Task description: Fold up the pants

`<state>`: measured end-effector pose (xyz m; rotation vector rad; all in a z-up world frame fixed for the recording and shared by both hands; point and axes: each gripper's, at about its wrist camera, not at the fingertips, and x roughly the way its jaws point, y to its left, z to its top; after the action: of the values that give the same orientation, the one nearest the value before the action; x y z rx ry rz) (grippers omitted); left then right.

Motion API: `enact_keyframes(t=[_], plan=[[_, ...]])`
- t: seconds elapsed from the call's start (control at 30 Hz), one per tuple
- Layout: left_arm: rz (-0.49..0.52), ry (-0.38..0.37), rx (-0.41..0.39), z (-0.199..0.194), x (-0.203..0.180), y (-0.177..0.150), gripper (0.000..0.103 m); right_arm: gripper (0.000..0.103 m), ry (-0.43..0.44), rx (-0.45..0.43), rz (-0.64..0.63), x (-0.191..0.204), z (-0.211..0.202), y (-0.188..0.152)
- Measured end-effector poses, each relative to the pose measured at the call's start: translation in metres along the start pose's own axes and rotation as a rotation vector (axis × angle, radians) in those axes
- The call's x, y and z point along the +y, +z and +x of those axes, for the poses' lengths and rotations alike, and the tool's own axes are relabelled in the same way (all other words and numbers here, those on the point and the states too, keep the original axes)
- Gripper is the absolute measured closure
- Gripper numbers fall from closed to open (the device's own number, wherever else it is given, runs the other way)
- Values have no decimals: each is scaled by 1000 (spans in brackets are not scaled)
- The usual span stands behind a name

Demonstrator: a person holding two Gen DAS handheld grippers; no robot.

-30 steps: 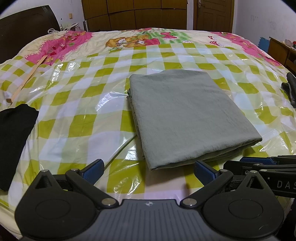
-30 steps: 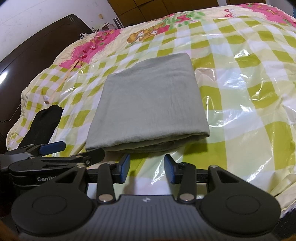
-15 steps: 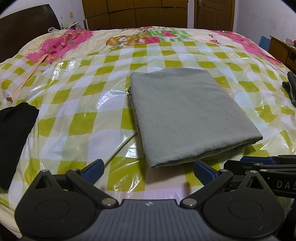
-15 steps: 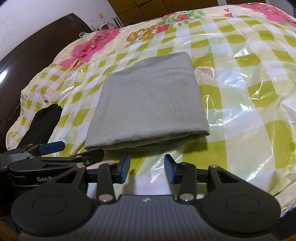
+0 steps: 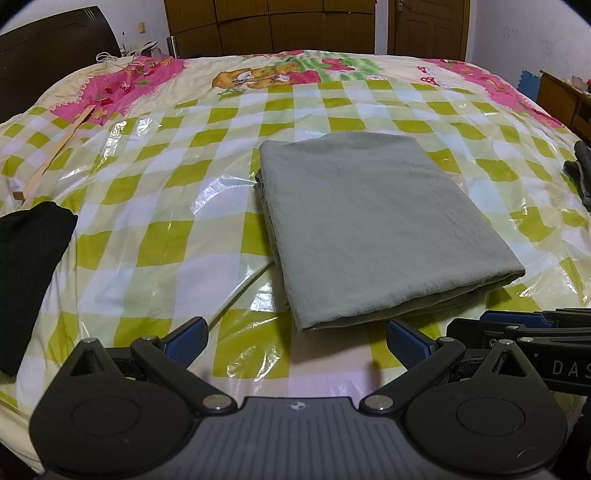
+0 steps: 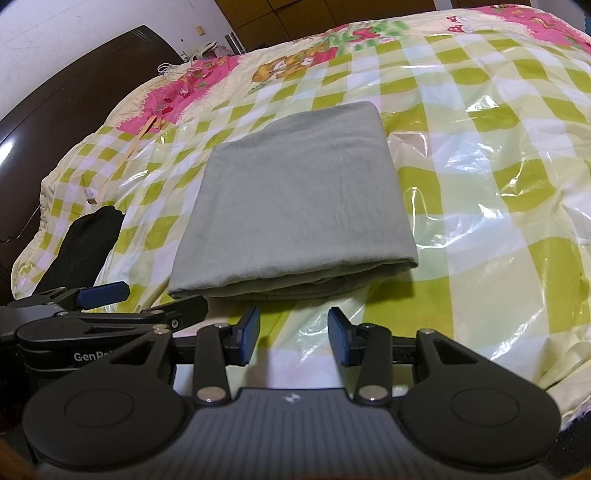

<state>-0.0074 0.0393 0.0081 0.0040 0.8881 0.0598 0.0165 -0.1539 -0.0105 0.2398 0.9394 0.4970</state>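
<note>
Pants (image 5: 373,225) folded | bed (image 5: 155,229): checkered plastic-covered quilt | wooden wardrobe (image 5: 273,26) behind

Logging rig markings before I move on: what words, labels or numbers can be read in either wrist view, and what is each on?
"DAS", cut off by the picture's edge: white letters on the body of the right gripper, seen in the left wrist view.
"GenRo", cut off behind a finger arm: white letters on the body of the left gripper, seen in the right wrist view.
Folded pants and checked bed cover: no readable text.
</note>
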Motion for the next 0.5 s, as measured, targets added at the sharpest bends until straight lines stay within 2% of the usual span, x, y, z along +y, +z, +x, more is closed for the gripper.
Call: enact_keyframes(t=[0.5], plan=[[0,1,3,0,0,-1,0,60,0,1,1,0,0,-2]])
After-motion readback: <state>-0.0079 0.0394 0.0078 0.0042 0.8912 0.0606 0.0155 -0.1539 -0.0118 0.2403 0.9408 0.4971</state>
